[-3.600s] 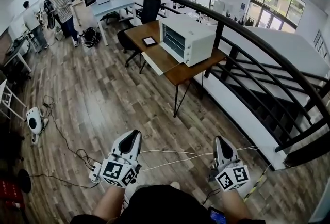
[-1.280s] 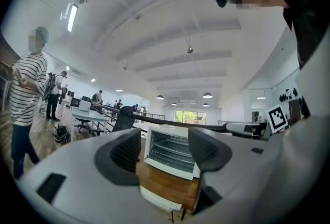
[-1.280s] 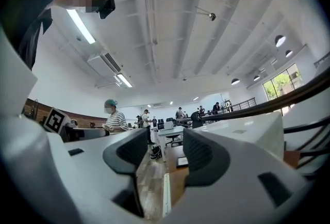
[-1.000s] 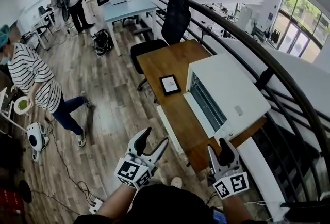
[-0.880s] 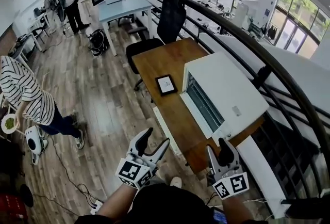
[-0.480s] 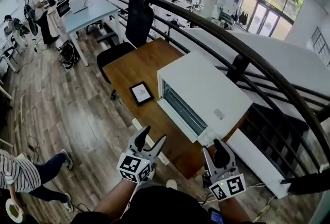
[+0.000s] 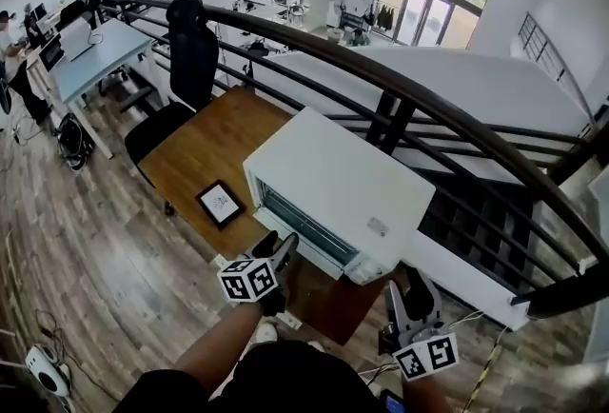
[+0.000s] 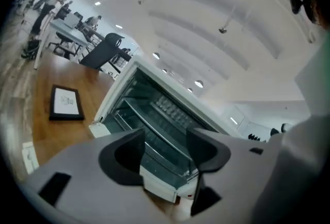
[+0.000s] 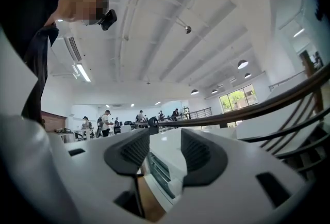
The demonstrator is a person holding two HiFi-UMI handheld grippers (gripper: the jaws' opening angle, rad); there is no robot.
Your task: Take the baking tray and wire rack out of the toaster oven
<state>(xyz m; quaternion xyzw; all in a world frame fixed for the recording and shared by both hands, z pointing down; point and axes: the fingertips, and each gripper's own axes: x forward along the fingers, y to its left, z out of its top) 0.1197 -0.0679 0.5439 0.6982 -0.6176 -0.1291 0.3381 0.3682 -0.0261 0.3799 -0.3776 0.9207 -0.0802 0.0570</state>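
A white toaster oven (image 7: 338, 187) stands on a wooden table (image 7: 205, 149) with its glass door (image 7: 306, 228) closed. Through the glass, the left gripper view shows a wire rack (image 8: 166, 110) inside the oven (image 8: 154, 114); I cannot make out the baking tray. My left gripper (image 7: 276, 246) is close in front of the door's lower left, open, with nothing between its jaws (image 8: 165, 149), which have just been closing a little. My right gripper (image 7: 411, 280) hangs off the table's near right corner, open and empty (image 9: 162, 153), aimed at the oven (image 9: 164, 169); its jaws have also narrowed slightly.
A small black-framed tablet (image 7: 221, 204) lies on the table left of the oven. A black office chair (image 7: 190, 45) stands at the table's far end. A dark railing (image 7: 409, 92) runs behind the oven. A white desk (image 7: 95, 49) and people are far left.
The view has closed in on the oven. My left gripper has swung forward to the oven door. The right gripper has shifted slightly. The person in the striped shirt has left the view.
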